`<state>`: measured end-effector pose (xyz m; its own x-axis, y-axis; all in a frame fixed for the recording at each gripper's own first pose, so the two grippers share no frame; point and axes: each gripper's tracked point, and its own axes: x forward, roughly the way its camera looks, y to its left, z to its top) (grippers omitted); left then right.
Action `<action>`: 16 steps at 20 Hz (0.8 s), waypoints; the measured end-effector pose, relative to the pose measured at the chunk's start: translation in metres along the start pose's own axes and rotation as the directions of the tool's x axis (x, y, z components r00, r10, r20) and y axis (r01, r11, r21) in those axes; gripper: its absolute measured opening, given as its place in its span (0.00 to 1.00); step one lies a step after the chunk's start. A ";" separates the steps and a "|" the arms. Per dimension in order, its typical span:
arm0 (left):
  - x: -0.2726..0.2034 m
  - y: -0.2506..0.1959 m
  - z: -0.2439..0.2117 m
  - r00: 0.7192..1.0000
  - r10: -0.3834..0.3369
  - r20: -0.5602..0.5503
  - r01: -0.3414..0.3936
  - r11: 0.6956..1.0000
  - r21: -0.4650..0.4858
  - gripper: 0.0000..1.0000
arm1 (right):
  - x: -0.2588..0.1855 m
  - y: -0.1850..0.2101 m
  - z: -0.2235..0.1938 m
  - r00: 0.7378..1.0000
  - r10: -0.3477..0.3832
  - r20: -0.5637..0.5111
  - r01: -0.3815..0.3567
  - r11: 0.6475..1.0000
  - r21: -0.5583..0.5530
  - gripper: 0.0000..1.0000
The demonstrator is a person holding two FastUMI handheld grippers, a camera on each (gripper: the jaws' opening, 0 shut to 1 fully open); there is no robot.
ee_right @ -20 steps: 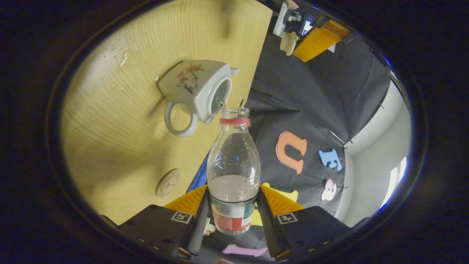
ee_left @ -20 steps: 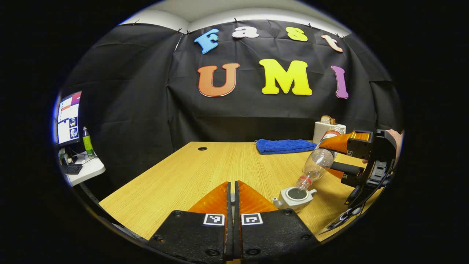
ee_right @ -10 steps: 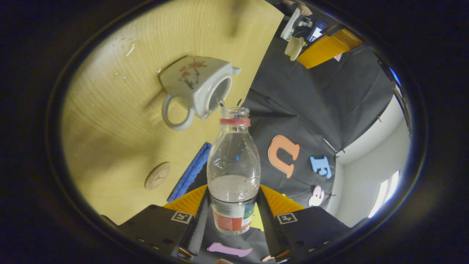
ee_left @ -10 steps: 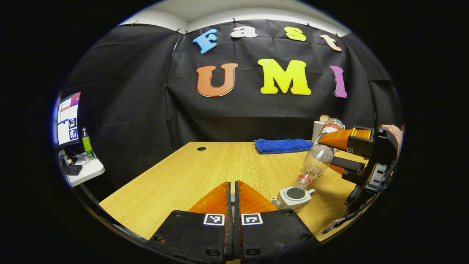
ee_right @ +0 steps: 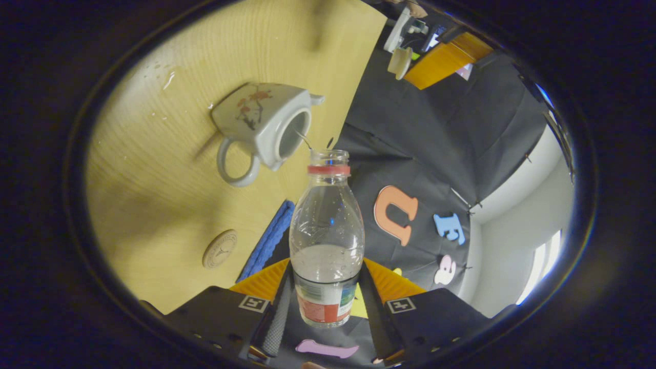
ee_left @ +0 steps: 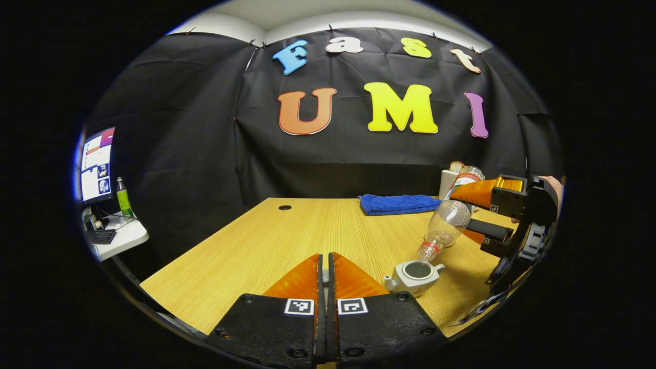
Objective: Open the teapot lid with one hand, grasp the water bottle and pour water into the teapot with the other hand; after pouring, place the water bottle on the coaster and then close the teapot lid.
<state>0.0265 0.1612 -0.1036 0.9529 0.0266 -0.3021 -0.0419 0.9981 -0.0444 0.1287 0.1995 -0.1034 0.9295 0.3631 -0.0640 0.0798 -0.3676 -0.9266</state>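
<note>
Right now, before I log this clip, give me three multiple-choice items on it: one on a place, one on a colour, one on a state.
1. Where does the round coaster lie?
A. on the wooden table
B. under the teapot
C. on the towel

2. What colour is the folded towel?
A. red
B. blue
C. white

3. How is the water bottle held?
A. upright on the table
C. lying on the towel
B. tilted neck-down over the open teapot in the right tool

Key:
1 A, it sits flat on the bare table, apart from the teapot.
2 B, the cloth is blue in both views.
3 B, its mouth points at the lidless pot.
</note>
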 end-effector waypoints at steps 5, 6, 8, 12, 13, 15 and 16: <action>-0.003 0.004 0.004 1.000 0.021 0.007 -0.021 1.000 -0.007 0.00 | -0.008 0.020 -0.002 0.997 0.073 -0.006 -0.068 0.958 0.279 0.70; -0.004 0.004 0.006 1.000 0.028 0.009 -0.028 1.000 -0.001 0.02 | -0.009 0.024 -0.004 0.996 0.092 -0.016 -0.081 0.935 0.344 0.68; -0.008 -0.001 0.011 1.000 0.024 0.019 -0.024 1.000 0.003 0.00 | -0.011 0.026 -0.008 0.991 0.128 -0.025 -0.099 0.862 0.498 0.68; -0.009 -0.016 0.023 0.999 0.022 0.029 -0.023 0.999 0.042 0.00 | -0.011 0.004 -0.020 0.991 0.136 -0.005 -0.082 0.627 0.774 0.70; -0.010 -0.021 0.028 0.999 0.022 0.038 -0.024 0.998 0.051 0.00 | -0.010 -0.001 -0.027 0.990 0.138 -0.001 -0.076 0.548 0.833 0.70; -0.011 -0.029 0.034 0.998 0.016 0.056 -0.019 0.998 0.056 0.02 | -0.006 -0.007 -0.046 0.990 0.143 0.003 -0.056 0.368 0.928 0.70; -0.011 -0.034 0.035 0.998 0.013 0.061 -0.016 0.998 0.057 0.03 | -0.001 -0.011 -0.055 0.990 0.143 0.003 -0.042 0.270 0.962 0.70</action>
<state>0.0280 0.1289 -0.0655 0.9689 0.0427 -0.2437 -0.0402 0.9991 0.0151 0.1464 0.1558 -0.0730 0.9302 0.3094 -0.1975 -0.3641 0.7087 -0.6043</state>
